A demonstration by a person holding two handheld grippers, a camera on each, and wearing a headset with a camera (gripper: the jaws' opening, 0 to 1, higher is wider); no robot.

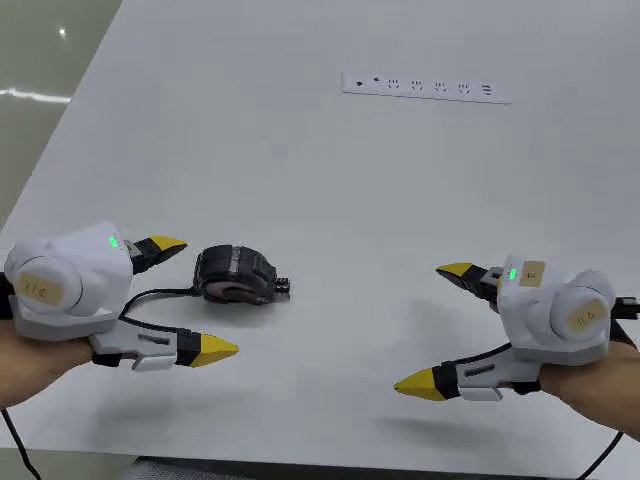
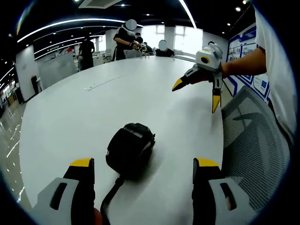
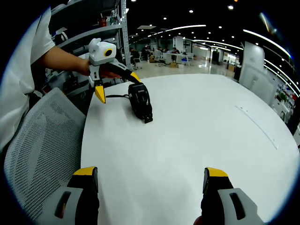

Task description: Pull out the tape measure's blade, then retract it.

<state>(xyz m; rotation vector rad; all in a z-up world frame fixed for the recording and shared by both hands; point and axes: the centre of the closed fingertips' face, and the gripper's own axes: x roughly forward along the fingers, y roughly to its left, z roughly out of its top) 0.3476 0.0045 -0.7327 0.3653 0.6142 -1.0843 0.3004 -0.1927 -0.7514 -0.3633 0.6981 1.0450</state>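
A wide white bench (image 1: 350, 180) is spreading bare and matt under both grippers, with a white power strip (image 1: 425, 87) lying flat toward its far side. The black tape measure (image 1: 236, 275) is resting on the bench's near left part, just ahead of the left gripper (image 1: 211, 296). That gripper's yellow-tipped jaws are standing wide apart on either side of it without clamping it. A black cord (image 1: 160, 293) is trailing from the case back toward that gripper. The right gripper (image 1: 419, 326) is hovering well apart to the right, its jaws also spread and holding nothing. A grey mesh chair (image 3: 42, 145) is sitting at the bench's near edge. Beyond, an open office is glowing under long ceiling light strips (image 2: 70, 23), and people (image 2: 124, 40) are standing at the bench's far end.
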